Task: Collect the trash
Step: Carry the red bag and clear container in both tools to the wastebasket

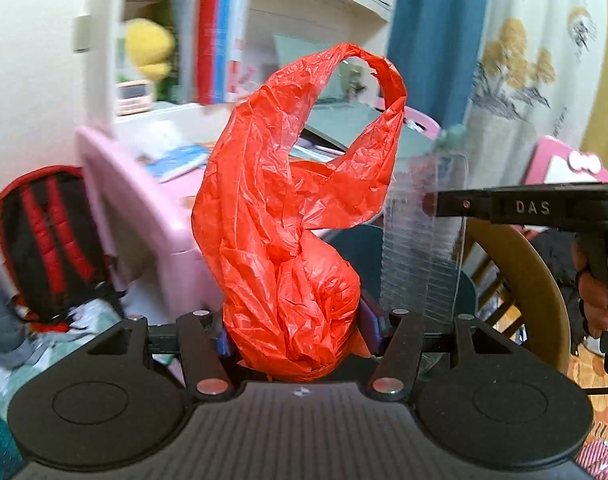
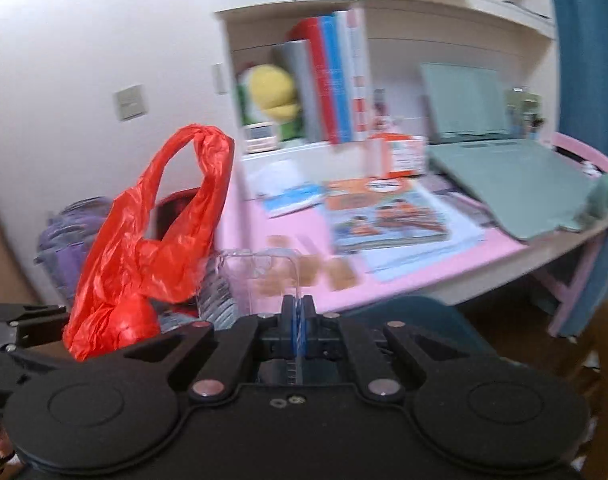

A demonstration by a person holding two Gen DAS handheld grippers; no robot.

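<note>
My left gripper (image 1: pixel 299 336) is shut on a crumpled red plastic bag (image 1: pixel 295 216) that stands up from between its fingers, one handle loop at the top. The bag also shows at the left of the right wrist view (image 2: pixel 143 248). My right gripper (image 2: pixel 297 316) is shut on the edge of a clear plastic container (image 2: pixel 247 276), held in the air beside the bag. In the left wrist view the right gripper (image 1: pixel 436 204) comes in from the right, pinching the clear container (image 1: pixel 420 240) just right of the bag.
A pink desk (image 2: pixel 424 264) carries books, papers, several brown pieces (image 2: pixel 336 272) and a green board (image 2: pixel 504 176). A bookshelf (image 2: pixel 332 80) stands behind it. A red-black backpack (image 1: pixel 43 240) lies left, a wooden chair (image 1: pixel 536 280) right, and a blue curtain (image 1: pixel 436 32) hangs behind.
</note>
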